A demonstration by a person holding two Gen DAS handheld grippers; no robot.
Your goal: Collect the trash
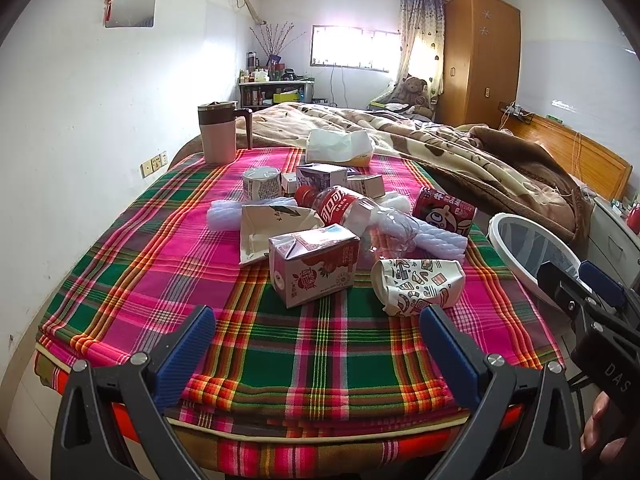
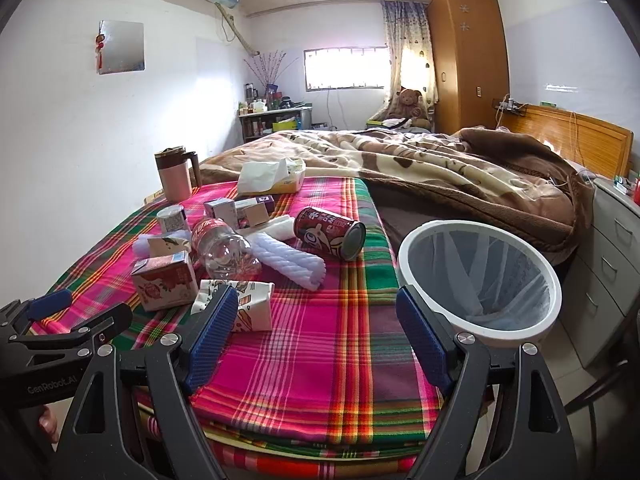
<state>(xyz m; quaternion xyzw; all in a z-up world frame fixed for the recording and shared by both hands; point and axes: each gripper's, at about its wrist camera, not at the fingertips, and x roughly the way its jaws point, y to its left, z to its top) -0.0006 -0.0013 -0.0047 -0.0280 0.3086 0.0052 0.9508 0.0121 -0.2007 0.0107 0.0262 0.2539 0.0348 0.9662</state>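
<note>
Trash lies on a plaid cloth (image 1: 320, 344): a pink drink carton (image 1: 314, 266), a crushed patterned paper cup (image 1: 420, 286), a clear plastic bottle (image 1: 352, 210) with a red label, a red can (image 1: 444, 208), white foam rolls (image 1: 432, 236) and small boxes (image 1: 324, 176). My left gripper (image 1: 316, 330) is open just short of the carton, nothing between its fingers. My right gripper (image 2: 316, 312) is open over the cloth, with the paper cup (image 2: 248, 308) at its left finger. A white-rimmed bin (image 2: 480, 276) with a liner stands to the right.
A pink mug (image 1: 218, 134) and a tissue pack (image 1: 340, 146) sit at the cloth's far end. A bed with a brown blanket (image 2: 440, 176) lies behind. A drawer unit (image 2: 612, 264) stands right of the bin. A hand (image 1: 598, 426) holds the other gripper.
</note>
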